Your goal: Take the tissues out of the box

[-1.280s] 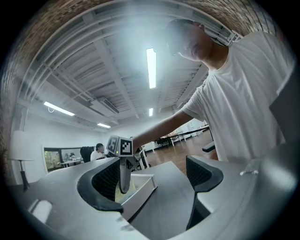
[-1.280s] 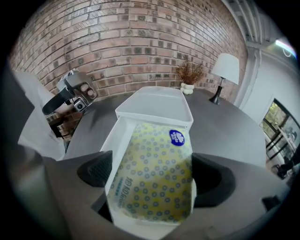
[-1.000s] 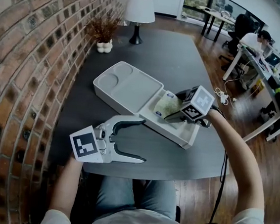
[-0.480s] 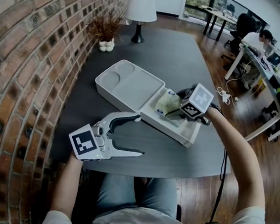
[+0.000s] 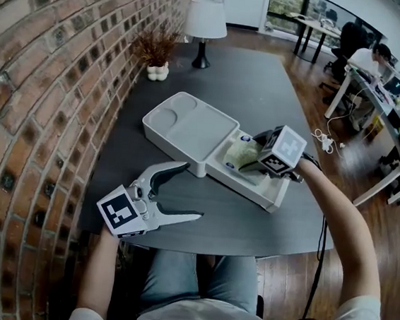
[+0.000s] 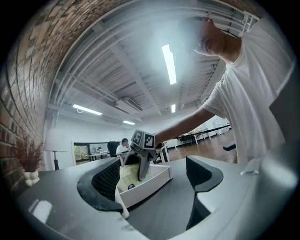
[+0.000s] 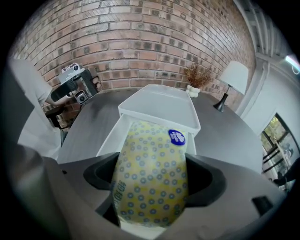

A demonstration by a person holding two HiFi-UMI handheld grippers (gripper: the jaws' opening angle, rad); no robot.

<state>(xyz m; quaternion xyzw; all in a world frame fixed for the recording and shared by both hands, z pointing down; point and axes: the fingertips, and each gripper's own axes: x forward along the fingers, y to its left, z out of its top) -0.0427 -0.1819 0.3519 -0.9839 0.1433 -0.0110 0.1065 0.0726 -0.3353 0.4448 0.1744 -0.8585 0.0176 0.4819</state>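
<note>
A white box (image 5: 276,197) lies on the dark table with its lid (image 5: 189,126) folded back to the left. Inside it is a yellow tissue pack (image 5: 240,153) printed with blue rings. My right gripper (image 5: 251,168) reaches down into the box and is shut on the pack (image 7: 152,173), whose sides bulge between the dark pads (image 7: 101,176). My left gripper (image 5: 192,190) hovers open near the table's front edge, left of the box, with nothing between its fingers. In the left gripper view the box (image 6: 150,185) and the right gripper (image 6: 140,174) lie straight ahead.
A white lamp (image 5: 206,21) and a dried plant in a white pot (image 5: 158,48) stand at the table's far end. A brick wall runs along the left. A white cable plug (image 5: 321,139) lies at the right edge. Desks with seated people are beyond.
The right gripper has stayed over the tissue pack in the box. The left gripper has drifted slightly lower and leftwards in the head view, which has itself shifted a little.
</note>
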